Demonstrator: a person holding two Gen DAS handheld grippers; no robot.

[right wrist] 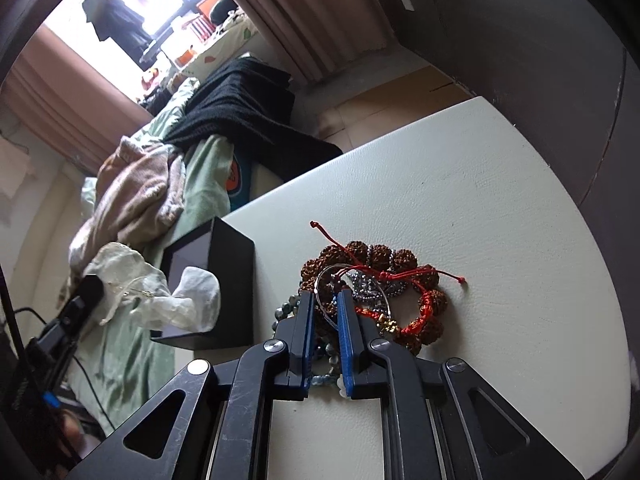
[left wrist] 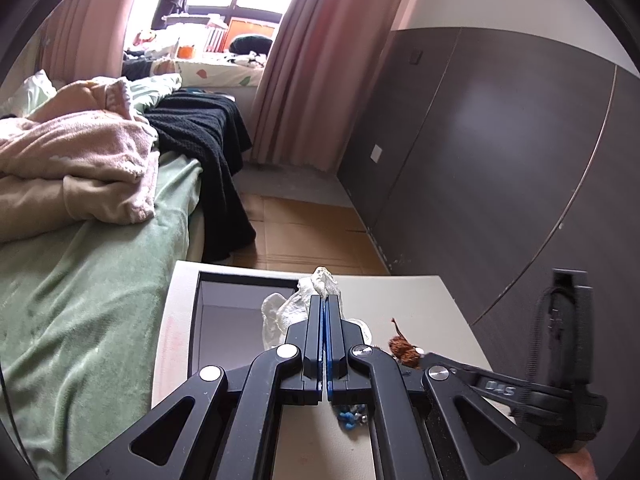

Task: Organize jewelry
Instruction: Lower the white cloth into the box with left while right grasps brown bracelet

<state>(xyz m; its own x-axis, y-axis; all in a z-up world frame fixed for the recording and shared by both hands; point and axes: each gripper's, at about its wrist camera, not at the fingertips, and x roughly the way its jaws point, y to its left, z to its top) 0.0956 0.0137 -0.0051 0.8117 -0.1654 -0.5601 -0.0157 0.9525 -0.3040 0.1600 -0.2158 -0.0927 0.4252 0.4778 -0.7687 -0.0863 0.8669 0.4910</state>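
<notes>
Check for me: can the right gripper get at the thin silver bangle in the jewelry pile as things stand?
Probably yes. The right gripper is open with its jaws either side of the silver bangle, nothing above it. But the red cord bracelet and brown bead bracelet lie tangled with it and may come along.

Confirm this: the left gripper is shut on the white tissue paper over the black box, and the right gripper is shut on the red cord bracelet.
One detail is off. The right gripper is open; its fingers straddle a thin silver bangle in the jewelry pile, with the red cord bracelet lying beside them, as the right wrist view shows. The left gripper is indeed shut on the white tissue paper over the black box.
</notes>
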